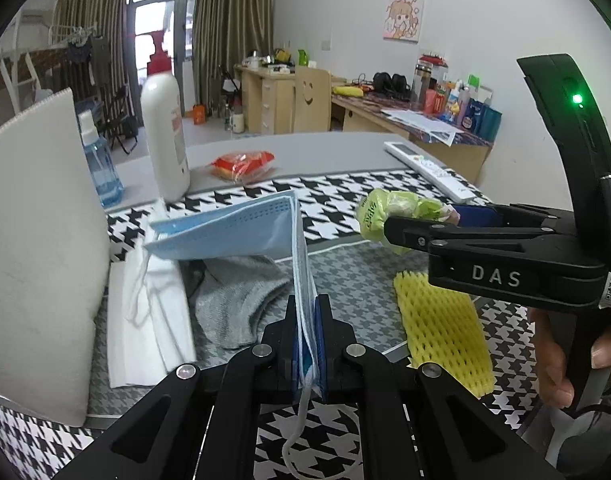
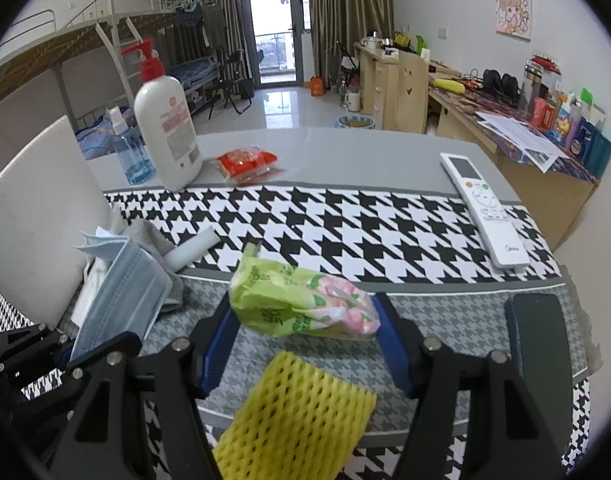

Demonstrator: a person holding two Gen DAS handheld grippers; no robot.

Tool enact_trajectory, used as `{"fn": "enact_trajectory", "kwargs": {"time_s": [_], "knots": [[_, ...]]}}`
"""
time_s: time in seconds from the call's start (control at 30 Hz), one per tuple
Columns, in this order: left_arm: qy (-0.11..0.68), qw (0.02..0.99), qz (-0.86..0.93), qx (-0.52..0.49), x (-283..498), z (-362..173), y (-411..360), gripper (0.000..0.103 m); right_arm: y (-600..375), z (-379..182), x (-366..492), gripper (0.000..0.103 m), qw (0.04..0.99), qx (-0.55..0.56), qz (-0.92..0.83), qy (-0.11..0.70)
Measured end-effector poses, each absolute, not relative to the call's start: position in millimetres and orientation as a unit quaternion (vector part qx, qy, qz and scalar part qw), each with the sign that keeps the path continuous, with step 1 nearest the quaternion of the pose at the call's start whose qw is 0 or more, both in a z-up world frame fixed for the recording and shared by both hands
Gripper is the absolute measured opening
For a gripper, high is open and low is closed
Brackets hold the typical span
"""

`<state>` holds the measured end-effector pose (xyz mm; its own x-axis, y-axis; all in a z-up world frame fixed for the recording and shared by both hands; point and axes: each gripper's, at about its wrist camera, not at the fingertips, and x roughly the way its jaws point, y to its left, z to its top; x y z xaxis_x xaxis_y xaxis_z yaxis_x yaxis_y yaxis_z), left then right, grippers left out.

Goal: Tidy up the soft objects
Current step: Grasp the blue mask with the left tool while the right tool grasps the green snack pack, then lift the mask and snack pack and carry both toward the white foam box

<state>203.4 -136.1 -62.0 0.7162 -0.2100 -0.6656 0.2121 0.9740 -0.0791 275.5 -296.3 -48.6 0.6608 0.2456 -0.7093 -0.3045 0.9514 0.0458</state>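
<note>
Left gripper [image 1: 307, 336] pinches blue mask [image 1: 241, 228] — right gripper [image 2: 301, 344] clamps green packet [image 2: 297, 304].

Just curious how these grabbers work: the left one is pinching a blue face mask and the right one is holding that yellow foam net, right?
Not quite. The right gripper holds the green tissue pack; the yellow foam net lies on the table below, as the right wrist view shows. The left gripper does pinch the blue face mask.

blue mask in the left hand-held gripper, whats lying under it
Under the raised blue mask lies a crumpled grey cloth, beside white folded tissue with a loose ear loop. The mask covers the cloth's far edge, so anything further beneath cannot be seen.
</note>
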Motion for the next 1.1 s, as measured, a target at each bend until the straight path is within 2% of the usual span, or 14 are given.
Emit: {"fn": "enact_trajectory", "kwargs": {"time_s": [1.1], "knots": [[0.250,0.963,-0.096,0.037,164.6,6.9,-120.7,0.007,-302.9,11.8,217.6,0.070,0.941,-0.001,0.173,0.290]]}}
